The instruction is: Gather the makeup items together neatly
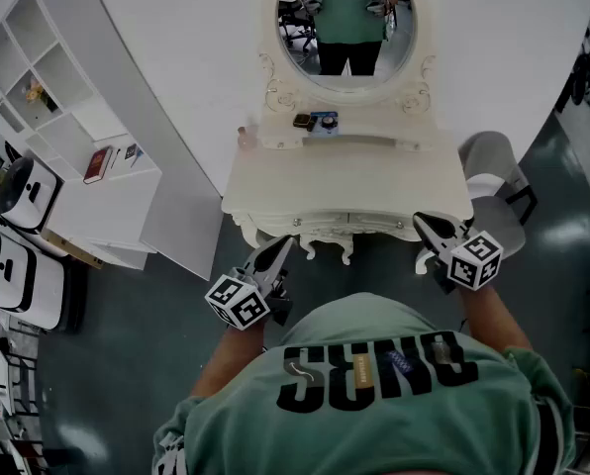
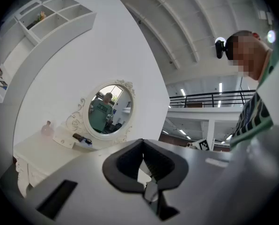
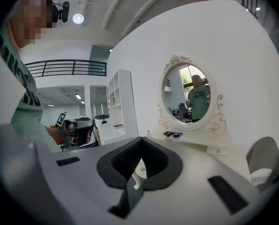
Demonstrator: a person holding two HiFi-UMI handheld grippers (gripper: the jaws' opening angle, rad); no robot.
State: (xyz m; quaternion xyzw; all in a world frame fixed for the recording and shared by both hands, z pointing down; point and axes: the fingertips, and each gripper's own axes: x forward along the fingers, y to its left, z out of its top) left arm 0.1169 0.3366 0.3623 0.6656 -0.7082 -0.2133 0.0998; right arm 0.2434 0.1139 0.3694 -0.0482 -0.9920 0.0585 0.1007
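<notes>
A dark compact (image 1: 302, 121) and a blue-lidded item (image 1: 324, 122) lie side by side on the small shelf under the oval mirror (image 1: 345, 18) of the white dressing table (image 1: 344, 181). A pink bottle (image 1: 245, 139) stands at the table's back left corner. My left gripper (image 1: 280, 248) is shut and empty, held in front of the table's left front edge. My right gripper (image 1: 426, 224) is also shut and empty, near the right front corner. The left gripper view shows the bottle (image 2: 47, 128) and the compact (image 2: 78, 137) far off. The right gripper view shows the compact (image 3: 168, 133) below the mirror.
A grey chair (image 1: 493, 166) stands to the right of the table. White shelving (image 1: 67, 117) with a few books lines the left wall, with white machines (image 1: 18, 236) beside it. Dark floor lies between me and the table.
</notes>
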